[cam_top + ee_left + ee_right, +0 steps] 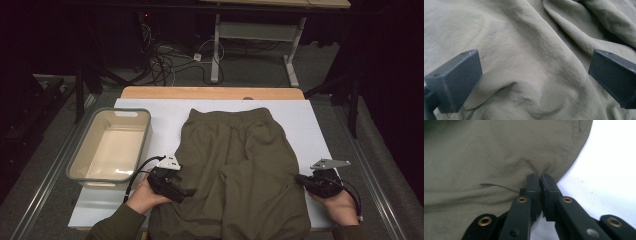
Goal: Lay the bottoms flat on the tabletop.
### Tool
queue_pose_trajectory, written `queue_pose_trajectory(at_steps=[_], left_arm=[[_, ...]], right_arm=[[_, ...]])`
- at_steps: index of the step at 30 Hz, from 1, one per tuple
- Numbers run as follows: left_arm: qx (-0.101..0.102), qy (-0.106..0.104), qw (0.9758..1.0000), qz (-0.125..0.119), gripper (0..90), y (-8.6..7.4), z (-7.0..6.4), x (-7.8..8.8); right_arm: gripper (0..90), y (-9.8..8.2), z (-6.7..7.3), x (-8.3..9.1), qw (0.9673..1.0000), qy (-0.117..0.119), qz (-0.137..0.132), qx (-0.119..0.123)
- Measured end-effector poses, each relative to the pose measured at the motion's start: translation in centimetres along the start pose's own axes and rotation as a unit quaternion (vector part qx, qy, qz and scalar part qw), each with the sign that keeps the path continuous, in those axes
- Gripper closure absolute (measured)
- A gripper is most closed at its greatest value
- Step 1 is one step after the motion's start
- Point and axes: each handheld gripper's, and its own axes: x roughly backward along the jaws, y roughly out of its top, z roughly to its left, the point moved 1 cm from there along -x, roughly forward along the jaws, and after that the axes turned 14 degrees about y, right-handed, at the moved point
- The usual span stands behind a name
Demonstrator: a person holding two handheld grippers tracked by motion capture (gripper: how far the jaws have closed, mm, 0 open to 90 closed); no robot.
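Olive-green trousers [235,165] lie flat on a white board [165,112], waistband at the far end. My left gripper [191,192] rests on their left edge. Seen from the left gripper view, its jaws stand wide open [534,65] over rumpled cloth [524,37], and neither pad presses on it. My right gripper [299,178] is at the trousers' right edge. In the right gripper view its two jaws are closed together [540,178] on the hem of the cloth [486,157], which puckers at the tips.
A pale plastic tub [145,135] stands empty on the board's left side, close to my left hand. The wooden table edge [210,92] runs behind the board. Bare white board [611,170] lies to the right of the trousers. Cables and table legs sit on the floor beyond.
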Motion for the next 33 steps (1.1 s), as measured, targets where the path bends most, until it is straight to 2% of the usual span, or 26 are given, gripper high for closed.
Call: queue_pose_trajectory(at_steps=[5,9,21,23,26,27,29,31,33], left_arm=[[0.0,0.0,1.0,0.0,0.0,0.0,0.1,0.1],[0.001,0.001,1.0,-0.001,0.0,0.0,0.1,0.1],[0.002,0.001,1.0,-0.002,0.0,0.0,0.1,0.2],[0.002,0.002,1.0,-0.003,0.0,0.0,0.2,0.2],[0.002,0.003,1.0,-0.003,0.0,0.0,0.2,0.2],[0.002,0.003,1.0,-0.003,0.0,0.0,0.2,0.2],[0.002,0.002,1.0,-0.003,0.0,0.0,0.2,0.2],[0.003,0.002,1.0,-0.003,0.0,0.0,0.2,0.1],[0.003,0.002,1.0,-0.002,0.0,0.0,0.2,0.1]], right_arm=[[88.8,0.2,0.2,0.1,0.9999,-0.005,0.006,0.007],[89.0,0.3,-0.1,0.4,0.9999,-0.01,0.005,0.003],[89.1,-0.6,-2.1,2.4,0.9972,-0.069,0.0,-0.029],[89.0,-0.9,-2.4,2.7,0.9968,-0.071,0.0,-0.036],[88.2,-1.2,-2.6,2.8,0.9974,-0.061,-0.005,-0.04],[86.3,-1.2,-2.5,2.9,0.9971,-0.061,-0.01,-0.043],[76.4,-0.8,-2.6,3.1,0.9973,-0.053,-0.027,-0.044],[70.0,-0.2,-2.7,3.3,0.9969,-0.044,-0.048,-0.044],[64.4,0.8,-2.8,3.2,0.9968,-0.035,-0.058,-0.043]])
